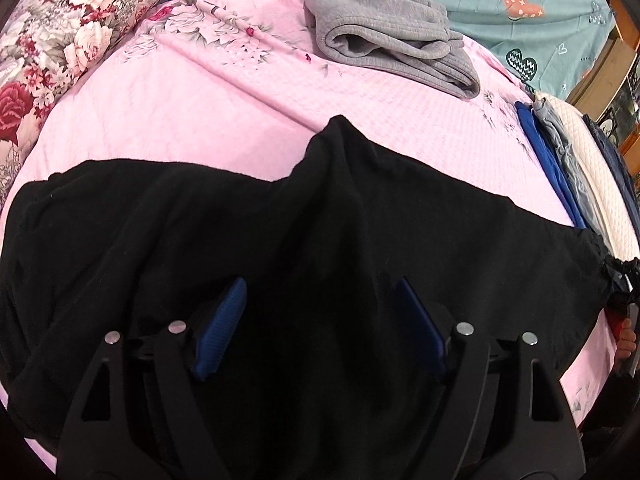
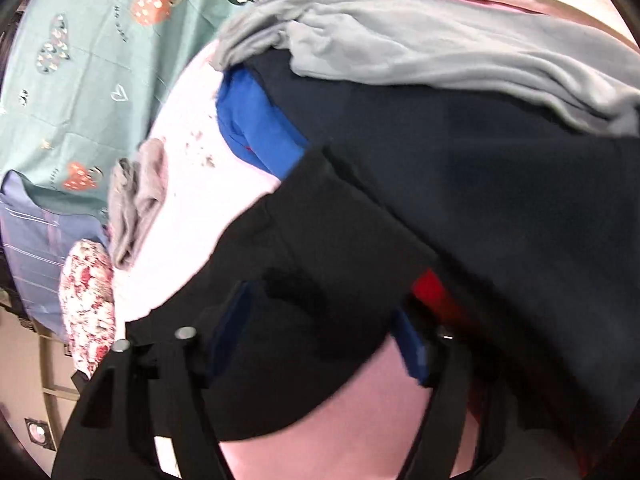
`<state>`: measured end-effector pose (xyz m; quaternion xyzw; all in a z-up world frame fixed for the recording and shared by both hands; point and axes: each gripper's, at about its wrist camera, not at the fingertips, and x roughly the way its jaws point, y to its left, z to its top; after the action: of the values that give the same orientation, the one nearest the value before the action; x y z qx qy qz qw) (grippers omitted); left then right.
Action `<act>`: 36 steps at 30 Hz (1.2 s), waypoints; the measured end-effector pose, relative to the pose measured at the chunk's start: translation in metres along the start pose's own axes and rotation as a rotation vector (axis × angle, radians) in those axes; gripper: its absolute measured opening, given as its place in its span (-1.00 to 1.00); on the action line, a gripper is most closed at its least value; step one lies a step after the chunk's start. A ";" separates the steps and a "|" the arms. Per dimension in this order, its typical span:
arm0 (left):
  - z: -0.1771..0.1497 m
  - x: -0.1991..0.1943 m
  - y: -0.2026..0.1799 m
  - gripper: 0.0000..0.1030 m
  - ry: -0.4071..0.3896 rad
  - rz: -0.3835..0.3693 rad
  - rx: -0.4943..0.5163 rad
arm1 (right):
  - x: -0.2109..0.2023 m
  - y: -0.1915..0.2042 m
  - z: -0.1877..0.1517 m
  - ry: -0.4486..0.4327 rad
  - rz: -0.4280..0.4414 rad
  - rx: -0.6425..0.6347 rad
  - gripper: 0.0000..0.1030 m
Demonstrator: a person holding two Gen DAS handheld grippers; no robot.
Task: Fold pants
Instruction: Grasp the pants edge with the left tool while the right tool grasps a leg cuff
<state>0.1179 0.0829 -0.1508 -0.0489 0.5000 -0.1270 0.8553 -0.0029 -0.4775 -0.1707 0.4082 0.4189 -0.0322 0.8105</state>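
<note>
Left wrist view. Your left gripper (image 1: 320, 312) points down over the black pants (image 1: 280, 240), blue pads (image 1: 222, 328) spread wide with dark cloth between them; the pads press on nothing that shows. The pants lie spread across the pink bedsheet (image 1: 168, 120), filling the lower half, one peak of cloth rising toward 12 o'clock. Folded grey garment (image 1: 384, 36) at 12 o'clock on the sheet. Floral pillow (image 1: 68, 36) at 10 o'clock. Teal quilt (image 1: 500, 8) at 1 o'clock. Stack of folded clothes (image 1: 560, 168) at 3 o'clock.

Right wrist view, blurred. Your right gripper (image 2: 320, 320) stands spread apart over an edge of the black pants (image 2: 312, 248), cloth lying between the fingers, not pinched. Grey garment (image 2: 440, 48) at 1 o'clock on a dark one. Blue garment (image 2: 256, 120) at 11 o'clock. Floral pillow (image 2: 88, 304) at 9 o'clock.
</note>
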 end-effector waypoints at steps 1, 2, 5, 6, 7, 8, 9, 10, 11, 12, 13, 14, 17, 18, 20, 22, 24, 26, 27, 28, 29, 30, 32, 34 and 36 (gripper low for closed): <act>0.000 0.000 -0.001 0.54 0.001 0.008 0.003 | 0.001 0.003 0.001 -0.009 -0.008 -0.013 0.44; 0.001 0.000 -0.001 0.52 0.002 0.011 -0.001 | 0.002 0.006 0.000 -0.025 -0.031 -0.030 0.27; 0.005 -0.008 -0.013 0.28 0.024 0.016 -0.016 | 0.004 0.011 -0.006 -0.032 -0.117 -0.062 -0.61; 0.007 -0.012 -0.021 0.18 0.023 0.020 0.004 | 0.000 0.012 -0.009 -0.052 -0.125 -0.058 -0.61; 0.009 -0.018 -0.034 0.18 0.016 0.018 0.030 | -0.003 0.016 -0.011 -0.068 -0.135 -0.076 -0.61; 0.012 -0.024 -0.048 0.18 0.008 0.001 0.054 | -0.009 0.022 -0.015 -0.091 -0.136 -0.106 -0.62; 0.015 -0.029 -0.069 0.18 0.008 -0.055 0.079 | -0.015 0.026 -0.017 -0.110 -0.125 -0.118 -0.62; 0.017 -0.029 -0.087 0.18 0.017 -0.105 0.097 | -0.020 0.029 -0.019 -0.121 -0.110 -0.122 -0.62; 0.018 -0.028 -0.106 0.18 0.032 -0.151 0.120 | -0.025 0.032 -0.020 -0.128 -0.090 -0.126 -0.62; 0.020 -0.023 -0.132 0.16 0.055 -0.195 0.152 | -0.030 0.034 -0.020 -0.132 -0.072 -0.129 -0.62; 0.020 -0.017 -0.152 0.09 0.078 -0.223 0.176 | -0.033 0.036 -0.019 -0.134 -0.057 -0.134 -0.62; 0.020 -0.009 -0.172 -0.19 0.111 -0.247 0.199 | -0.035 0.041 -0.018 -0.134 -0.044 -0.145 -0.62; 0.018 0.022 -0.237 -0.77 0.225 -0.293 0.281 | -0.042 0.050 -0.017 -0.128 -0.021 -0.172 -0.62; 0.016 0.031 -0.258 -0.77 0.238 -0.288 0.311 | -0.043 0.052 -0.017 -0.124 -0.012 -0.178 -0.62; 0.011 0.044 -0.285 -0.78 0.247 -0.258 0.353 | -0.046 0.054 -0.019 -0.116 -0.002 -0.181 -0.62; 0.006 0.058 -0.305 -0.78 0.272 -0.267 0.373 | -0.047 0.054 -0.019 -0.110 0.013 -0.169 -0.62; -0.002 0.068 -0.314 -0.78 0.289 -0.265 0.377 | -0.049 0.053 -0.021 -0.109 0.023 -0.164 -0.62; -0.008 0.074 -0.316 -0.78 0.279 -0.254 0.379 | -0.051 0.053 -0.023 -0.109 0.031 -0.165 -0.62; -0.011 0.072 -0.319 -0.78 0.265 -0.247 0.396 | -0.051 0.054 -0.025 -0.107 0.034 -0.171 -0.62; -0.014 0.069 -0.321 -0.78 0.262 -0.251 0.409 | -0.052 0.055 -0.026 -0.105 0.036 -0.175 -0.62; -0.016 0.067 -0.322 -0.78 0.276 -0.278 0.410 | -0.051 0.057 -0.027 -0.103 0.037 -0.178 -0.62; -0.019 0.063 -0.320 -0.78 0.300 -0.334 0.405 | -0.049 0.059 -0.027 -0.100 0.038 -0.179 -0.62; -0.022 0.051 -0.313 -0.78 0.294 -0.383 0.400 | -0.048 0.062 -0.027 -0.096 0.036 -0.181 -0.62; -0.019 0.029 -0.293 -0.77 0.242 -0.402 0.379 | -0.047 0.067 -0.027 -0.096 0.029 -0.187 -0.62; -0.012 0.008 -0.260 -0.70 0.171 -0.374 0.334 | -0.049 0.072 -0.029 -0.101 0.025 -0.196 -0.62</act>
<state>0.0676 -0.1686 -0.1084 0.0123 0.5250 -0.3672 0.7677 -0.0253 -0.4237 -0.0990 0.3302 0.3736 -0.0015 0.8668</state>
